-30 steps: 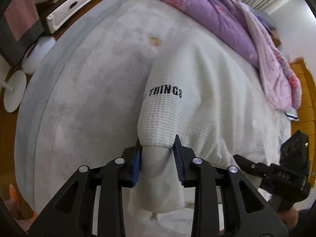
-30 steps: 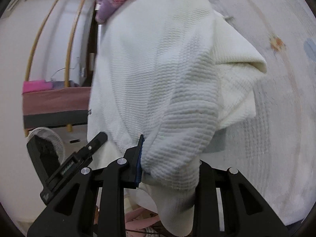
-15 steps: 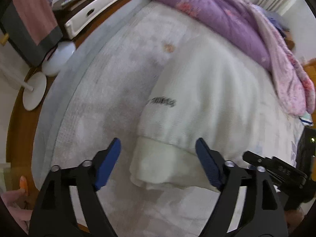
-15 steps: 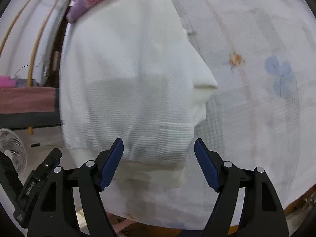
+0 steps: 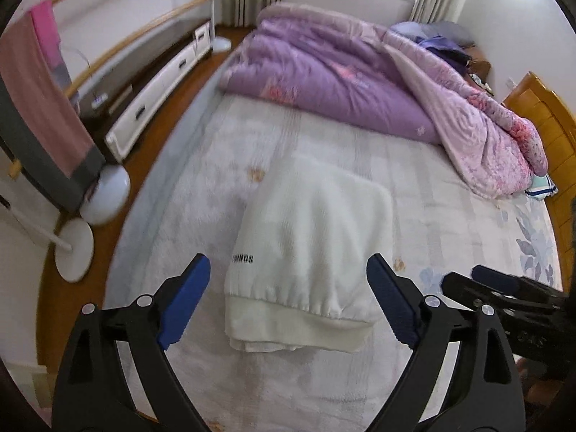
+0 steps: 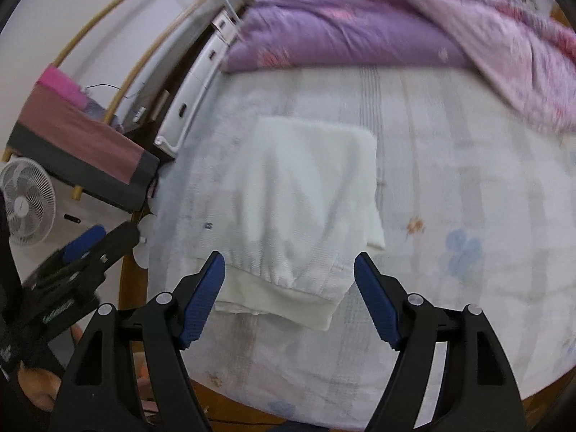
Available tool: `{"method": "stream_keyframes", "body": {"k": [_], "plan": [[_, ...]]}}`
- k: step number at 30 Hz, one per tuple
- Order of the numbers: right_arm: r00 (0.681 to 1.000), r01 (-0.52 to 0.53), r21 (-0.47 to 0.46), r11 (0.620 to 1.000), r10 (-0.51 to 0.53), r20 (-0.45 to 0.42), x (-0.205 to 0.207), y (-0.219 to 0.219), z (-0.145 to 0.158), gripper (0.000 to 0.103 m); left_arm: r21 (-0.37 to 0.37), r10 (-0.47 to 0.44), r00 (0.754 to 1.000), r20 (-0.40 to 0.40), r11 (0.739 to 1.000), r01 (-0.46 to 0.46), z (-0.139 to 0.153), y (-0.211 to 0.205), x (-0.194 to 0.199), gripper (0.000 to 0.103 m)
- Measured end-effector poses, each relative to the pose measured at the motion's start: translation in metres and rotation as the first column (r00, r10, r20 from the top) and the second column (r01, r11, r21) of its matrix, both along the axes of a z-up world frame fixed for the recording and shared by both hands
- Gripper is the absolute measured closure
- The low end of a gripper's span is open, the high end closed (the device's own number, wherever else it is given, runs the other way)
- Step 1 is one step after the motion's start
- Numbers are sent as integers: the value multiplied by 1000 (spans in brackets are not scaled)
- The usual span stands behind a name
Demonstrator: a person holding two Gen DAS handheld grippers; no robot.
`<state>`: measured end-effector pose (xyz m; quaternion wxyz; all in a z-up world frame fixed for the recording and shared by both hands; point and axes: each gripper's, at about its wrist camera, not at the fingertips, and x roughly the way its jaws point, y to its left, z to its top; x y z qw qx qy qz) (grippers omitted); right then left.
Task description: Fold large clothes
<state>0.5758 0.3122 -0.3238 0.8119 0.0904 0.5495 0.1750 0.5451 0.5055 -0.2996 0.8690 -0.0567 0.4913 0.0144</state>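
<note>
Both grippers have let go of the white sweater and lifted clear. Left gripper [image 5: 288,289] has just been opening; right gripper [image 6: 289,282] stands wide; neither grips anything. Sweater [image 5: 309,248] lies folded on the bed [image 5: 450,216], ribbed hem nearest, long axis running away; both grippers appear about equally near.

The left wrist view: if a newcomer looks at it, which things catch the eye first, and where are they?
First comes the folded white sweater, lying flat on the pale bedsheet just beyond the open left tool, which holds nothing. Behind it, a heaped purple quilt fills the far side of the bed. The right tool is open above the sweater's hem.
</note>
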Motion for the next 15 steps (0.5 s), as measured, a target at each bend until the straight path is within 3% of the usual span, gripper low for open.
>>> {"method": "stream_keyframes", "body": {"k": [7,15], "plan": [[991,-4,-1,1000,4,133,-45,-43,59,32,20,-48,993,106,999,46,62,-38,-41,13],[964,-46,34,998,36,265,-119,-116,112,32,110,-26,970,241,994,-1,133,-111,-122,12]]}}
